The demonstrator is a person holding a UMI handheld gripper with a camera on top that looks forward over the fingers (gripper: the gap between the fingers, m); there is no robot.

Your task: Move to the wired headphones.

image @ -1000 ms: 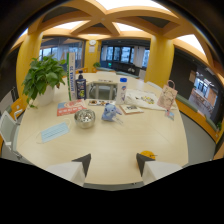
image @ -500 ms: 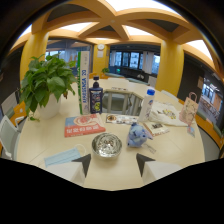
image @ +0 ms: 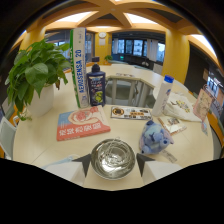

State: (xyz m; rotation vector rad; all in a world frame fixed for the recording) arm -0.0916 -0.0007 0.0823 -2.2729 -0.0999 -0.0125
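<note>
A metal bowl sits on the table just ahead of the gripper, between its two open, empty fingers. White wired headphones lie coiled inside (no clear long axis). A blue plush toy sits just right.

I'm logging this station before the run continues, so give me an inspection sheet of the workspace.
Surface: pale round table.
Job's things: metal bowl holding what looks like coiled wired headphones, between the fingertips, resting on the table.
Clutter: potted plant, tall box, dark bottle, red booklet, blue plush toy, white bottle.
Grippers: gripper open around the bowl.
Cables: only the coil in the bowl.
Surroundings: yellow columns, windows.
</note>
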